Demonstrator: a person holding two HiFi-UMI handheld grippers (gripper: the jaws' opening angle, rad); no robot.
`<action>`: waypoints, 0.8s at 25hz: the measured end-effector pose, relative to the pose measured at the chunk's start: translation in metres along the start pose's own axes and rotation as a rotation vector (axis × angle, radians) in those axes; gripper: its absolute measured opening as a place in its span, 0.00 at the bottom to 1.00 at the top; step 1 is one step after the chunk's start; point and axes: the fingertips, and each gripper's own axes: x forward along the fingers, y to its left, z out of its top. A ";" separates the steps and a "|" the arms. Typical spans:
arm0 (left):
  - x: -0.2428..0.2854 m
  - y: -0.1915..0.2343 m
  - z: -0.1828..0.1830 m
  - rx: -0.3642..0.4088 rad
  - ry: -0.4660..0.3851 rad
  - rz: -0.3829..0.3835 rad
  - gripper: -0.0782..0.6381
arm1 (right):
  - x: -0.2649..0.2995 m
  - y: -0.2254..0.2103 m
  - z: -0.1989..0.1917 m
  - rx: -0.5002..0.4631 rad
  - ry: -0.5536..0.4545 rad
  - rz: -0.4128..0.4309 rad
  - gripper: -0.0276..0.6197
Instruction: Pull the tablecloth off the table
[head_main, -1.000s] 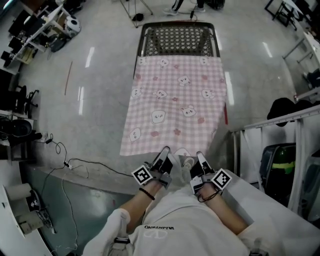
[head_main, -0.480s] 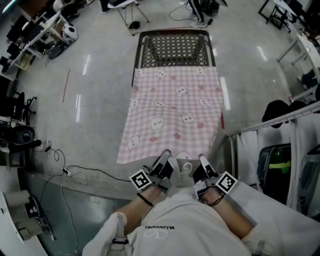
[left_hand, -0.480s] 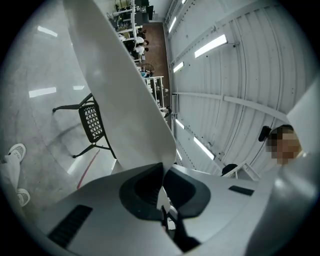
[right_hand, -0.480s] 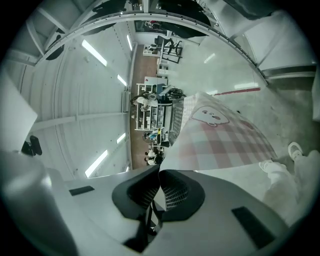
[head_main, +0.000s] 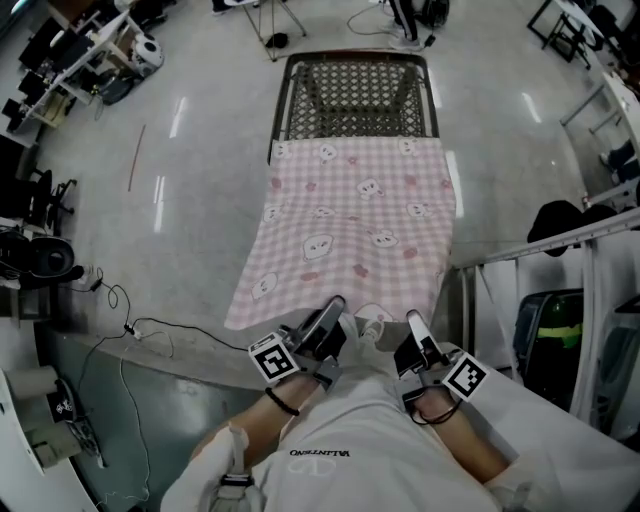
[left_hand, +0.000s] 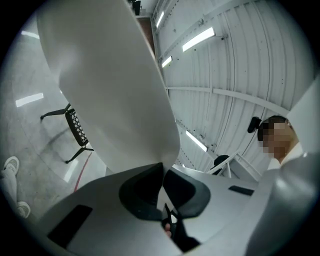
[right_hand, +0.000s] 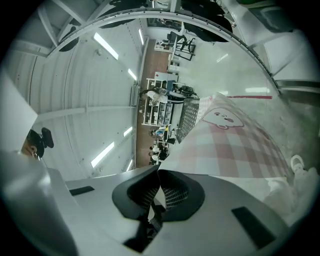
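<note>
A pink checked tablecloth (head_main: 350, 220) with cartoon animal faces lies stretched from the black mesh table (head_main: 352, 88) toward me, its far end still on the tabletop. My left gripper (head_main: 325, 327) is shut on the cloth's near edge at the left. My right gripper (head_main: 412, 330) is shut on the same edge at the right. In the left gripper view the pale underside of the tablecloth (left_hand: 115, 90) rises out of the shut jaws of the left gripper (left_hand: 161, 172). In the right gripper view the checked tablecloth (right_hand: 235, 145) runs away from the right gripper (right_hand: 159, 181) to the table (right_hand: 189, 116).
Shiny grey floor (head_main: 190, 190) surrounds the table. White rails (head_main: 540, 245) and a dark bag (head_main: 565, 215) stand at the right. Cables (head_main: 130, 330) trail on the floor at the left, with shelving (head_main: 70, 60) at the far left. My shoes (head_main: 372, 322) show between the grippers.
Both grippers have drawn back toward me with the cloth's edge. More of the black mesh tabletop is bare at the far end than a second ago.
</note>
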 end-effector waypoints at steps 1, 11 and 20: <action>0.000 -0.005 0.001 0.012 0.006 -0.004 0.11 | -0.001 0.005 0.000 -0.008 0.002 0.006 0.06; 0.010 -0.052 0.018 0.056 0.007 -0.085 0.11 | -0.001 0.063 0.012 -0.048 -0.014 0.124 0.06; 0.019 -0.110 0.031 0.117 0.049 -0.200 0.11 | -0.012 0.115 0.015 -0.074 -0.031 0.235 0.06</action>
